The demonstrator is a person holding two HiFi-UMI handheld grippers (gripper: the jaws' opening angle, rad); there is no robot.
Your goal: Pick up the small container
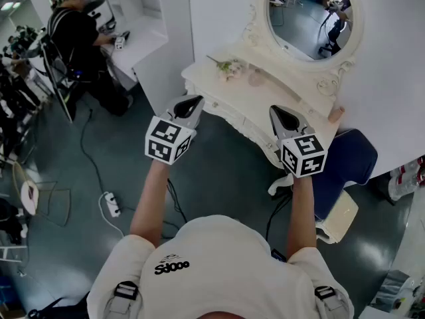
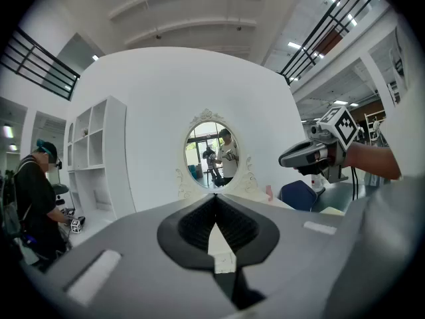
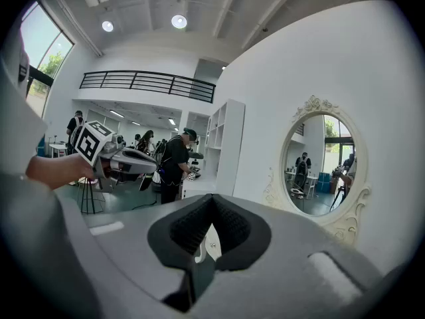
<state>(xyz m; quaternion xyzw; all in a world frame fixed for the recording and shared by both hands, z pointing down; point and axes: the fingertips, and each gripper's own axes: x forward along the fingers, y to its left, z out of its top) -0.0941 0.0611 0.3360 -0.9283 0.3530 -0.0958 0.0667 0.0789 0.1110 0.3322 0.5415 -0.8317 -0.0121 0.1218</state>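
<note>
A white vanity table [image 1: 279, 98] with an oval mirror [image 1: 307, 15] stands ahead of me. On its top are a small pale pink container [image 1: 255, 78] beside a flower sprig [image 1: 226, 66], and another small pink item [image 1: 336, 113] at the right end; this item [image 2: 269, 193] also shows in the left gripper view. My left gripper [image 1: 194, 102] hovers just off the table's front left corner, jaws shut and empty. The right gripper [image 1: 278, 110] hangs over the table's front edge, also shut with nothing in it. Both are well short of the container.
A blue chair [image 1: 348, 158] stands by the table's right end. A power strip [image 1: 111, 205] and cables lie on the floor at the left. A person [image 1: 80, 32] works at a white desk [image 1: 136, 45] at the back left, near a wire stool [image 1: 40, 195].
</note>
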